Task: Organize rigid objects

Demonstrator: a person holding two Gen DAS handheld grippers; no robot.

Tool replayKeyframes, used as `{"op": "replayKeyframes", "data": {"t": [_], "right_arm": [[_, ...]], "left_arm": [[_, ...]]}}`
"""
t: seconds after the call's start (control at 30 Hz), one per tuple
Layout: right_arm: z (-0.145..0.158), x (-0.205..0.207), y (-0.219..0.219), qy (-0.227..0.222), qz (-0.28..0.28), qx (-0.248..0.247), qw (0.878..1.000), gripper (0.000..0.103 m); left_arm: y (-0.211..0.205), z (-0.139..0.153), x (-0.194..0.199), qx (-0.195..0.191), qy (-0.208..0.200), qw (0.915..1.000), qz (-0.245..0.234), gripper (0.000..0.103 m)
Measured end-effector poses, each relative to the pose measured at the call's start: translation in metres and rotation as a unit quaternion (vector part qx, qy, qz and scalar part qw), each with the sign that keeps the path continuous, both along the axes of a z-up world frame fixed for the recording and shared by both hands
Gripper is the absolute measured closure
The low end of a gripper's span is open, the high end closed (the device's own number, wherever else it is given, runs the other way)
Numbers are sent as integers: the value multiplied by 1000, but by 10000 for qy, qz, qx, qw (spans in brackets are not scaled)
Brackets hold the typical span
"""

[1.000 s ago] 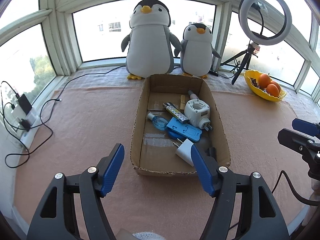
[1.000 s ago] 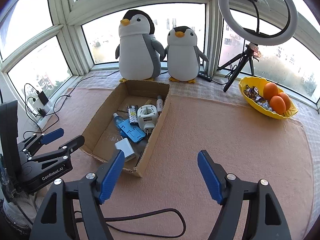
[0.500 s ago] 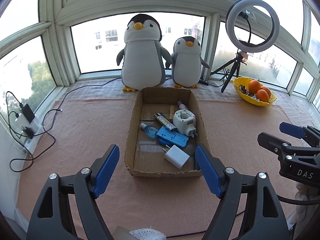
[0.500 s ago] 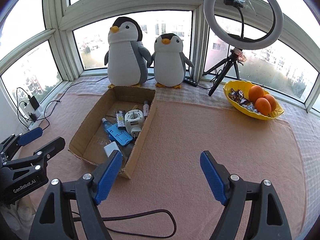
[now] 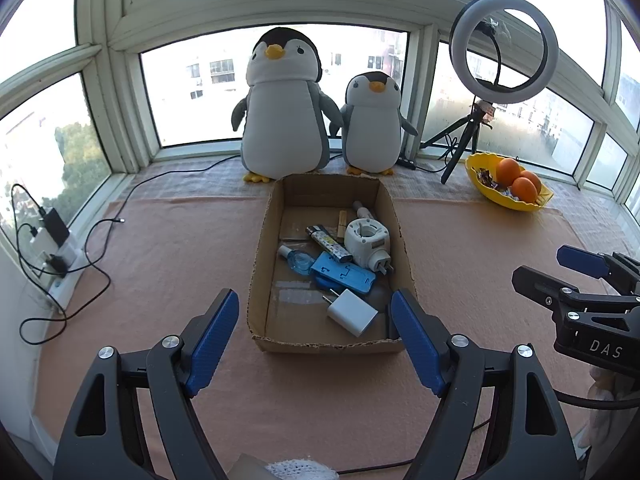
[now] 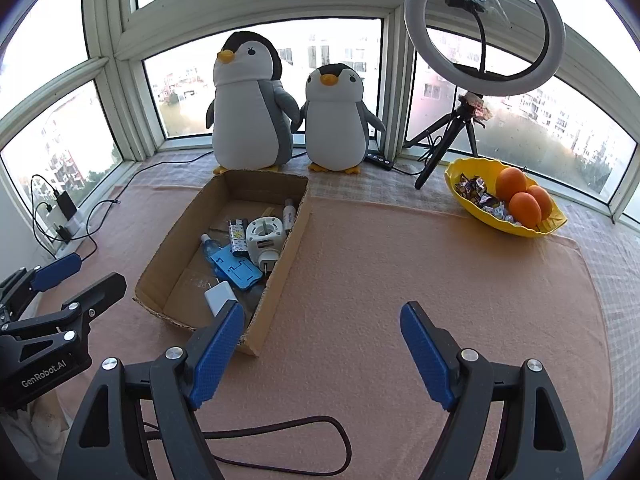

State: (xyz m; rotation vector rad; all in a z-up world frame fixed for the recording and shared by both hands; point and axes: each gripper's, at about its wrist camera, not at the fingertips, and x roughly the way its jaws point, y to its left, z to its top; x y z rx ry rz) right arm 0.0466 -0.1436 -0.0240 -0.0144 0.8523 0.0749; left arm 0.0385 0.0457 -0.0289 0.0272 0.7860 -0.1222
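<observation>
One cardboard box (image 5: 264, 240), lengthwise toward penguins (image 5: 284, 108).

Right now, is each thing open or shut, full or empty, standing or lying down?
Left gripper: open, empty.
Right gripper: open, empty.
Box: open on top, holding small things.
Charger: lying flat in the box.
Lighter: lying down.
Big penguin: sitting upright.
Small penguin: sitting upright.
Ring light: standing, unlit.
Bowl: holding oranges and sweets.

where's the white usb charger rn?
Left wrist view: the white USB charger lies at the near end of the cardboard box, just in front of the blue phone stand.
</observation>
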Motion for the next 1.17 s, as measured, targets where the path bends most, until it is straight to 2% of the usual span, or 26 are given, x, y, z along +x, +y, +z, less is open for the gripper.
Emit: {"op": "replayKeyframes", "data": {"t": [1.17], "right_arm": [[-6,2,1,87,-18,-19,10000,26]], "left_arm": [[-1,1,2,46,-16,10000,19,24]]}}
